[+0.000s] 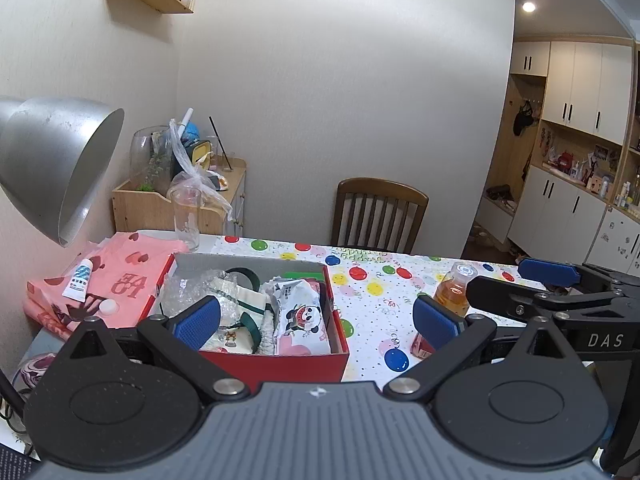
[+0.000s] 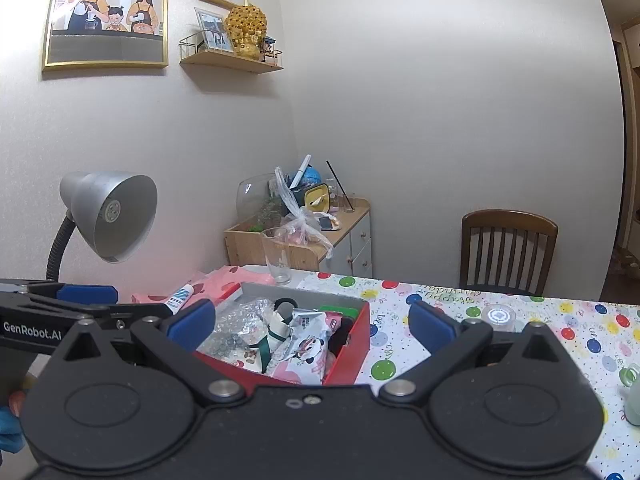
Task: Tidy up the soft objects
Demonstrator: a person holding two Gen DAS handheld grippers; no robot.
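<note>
Soft packets fill the red box, crumpled together.

The left gripper is covering the red box's near wall. Right of its fingers, the drink bottle is showing only its top. Items under the panda packet are staying indistinct.

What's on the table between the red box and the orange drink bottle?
Only bare balloon-print tablecloth between red box and bottle, left wrist view.
</note>
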